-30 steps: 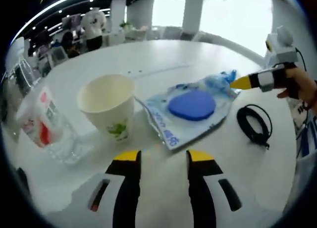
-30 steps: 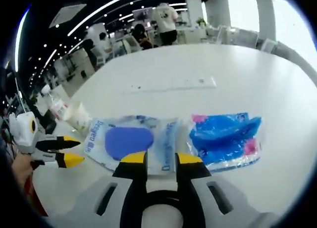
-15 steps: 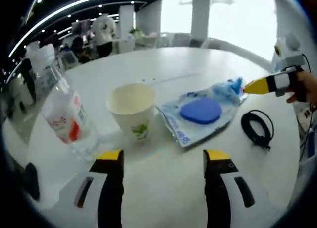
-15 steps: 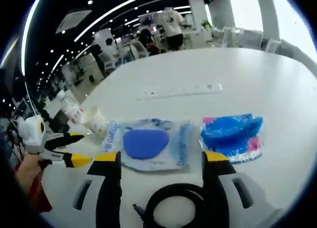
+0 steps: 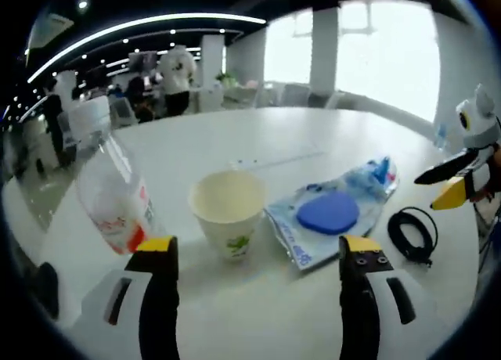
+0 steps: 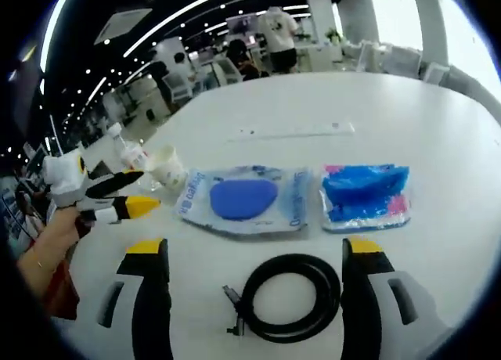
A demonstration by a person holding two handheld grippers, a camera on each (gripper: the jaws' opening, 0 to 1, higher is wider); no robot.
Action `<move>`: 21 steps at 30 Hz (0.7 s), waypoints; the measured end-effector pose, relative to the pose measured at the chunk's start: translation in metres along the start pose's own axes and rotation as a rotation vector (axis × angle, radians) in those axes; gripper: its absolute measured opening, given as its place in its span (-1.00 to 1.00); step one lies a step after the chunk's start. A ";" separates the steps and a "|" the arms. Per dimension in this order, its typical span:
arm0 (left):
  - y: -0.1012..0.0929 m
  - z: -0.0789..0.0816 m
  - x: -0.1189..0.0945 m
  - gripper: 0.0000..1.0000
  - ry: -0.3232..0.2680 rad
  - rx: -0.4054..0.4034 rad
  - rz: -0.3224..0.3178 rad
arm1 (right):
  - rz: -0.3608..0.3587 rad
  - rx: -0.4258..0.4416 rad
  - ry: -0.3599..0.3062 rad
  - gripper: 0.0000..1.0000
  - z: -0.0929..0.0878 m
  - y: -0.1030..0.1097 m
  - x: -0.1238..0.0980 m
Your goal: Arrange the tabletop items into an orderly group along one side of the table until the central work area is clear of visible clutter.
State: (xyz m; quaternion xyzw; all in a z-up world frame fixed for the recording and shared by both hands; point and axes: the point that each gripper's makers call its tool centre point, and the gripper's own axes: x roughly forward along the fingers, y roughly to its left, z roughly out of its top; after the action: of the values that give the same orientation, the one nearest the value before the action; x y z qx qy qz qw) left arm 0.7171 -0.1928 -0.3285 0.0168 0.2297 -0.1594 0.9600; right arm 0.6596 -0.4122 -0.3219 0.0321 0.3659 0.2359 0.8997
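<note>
A white round table (image 6: pixel 407 117) stands in an open office lit by ceiling light strips. The clear packet (image 6: pixel 239 201) with its blue pad carries blue print, unreadable; the bottle (image 5: pixel 109 196) wears a red-and-white label. Paper cup (image 5: pixel 228 219) sits at 12 o'clock of the left gripper (image 5: pixel 258 250); the black cable coil (image 6: pixel 290 297) lies between the right gripper's (image 6: pixel 254 254) tips. Both grippers now gape wider than a second ago, holding nothing.

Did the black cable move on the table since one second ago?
No. In the right gripper view the black cable lies below the clear packet with the blue pad, as before. More of it shows because the camera pulled back.
</note>
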 end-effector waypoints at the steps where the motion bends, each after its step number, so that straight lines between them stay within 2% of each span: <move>1: 0.002 0.000 0.001 0.64 -0.001 -0.005 0.011 | 0.009 -0.001 0.005 0.82 -0.004 0.002 -0.003; 5: 0.006 0.004 0.007 0.60 -0.033 -0.026 0.018 | 0.041 -0.026 0.009 0.91 -0.016 0.012 -0.020; 10: 0.009 0.010 0.015 0.52 -0.063 -0.030 0.032 | 0.100 0.001 -0.004 0.99 -0.026 0.021 -0.037; 16: 0.014 0.009 0.020 0.43 -0.069 -0.036 0.067 | 0.072 -0.036 -0.004 0.99 -0.036 0.015 -0.051; 21: 0.017 0.009 0.025 0.37 -0.076 -0.057 0.077 | 0.092 -0.010 -0.020 0.99 -0.041 0.016 -0.061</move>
State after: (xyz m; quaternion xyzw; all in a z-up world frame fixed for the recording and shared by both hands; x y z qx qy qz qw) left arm 0.7472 -0.1847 -0.3319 -0.0077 0.1966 -0.1164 0.9735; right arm 0.5876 -0.4300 -0.3086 0.0466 0.3540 0.2785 0.8916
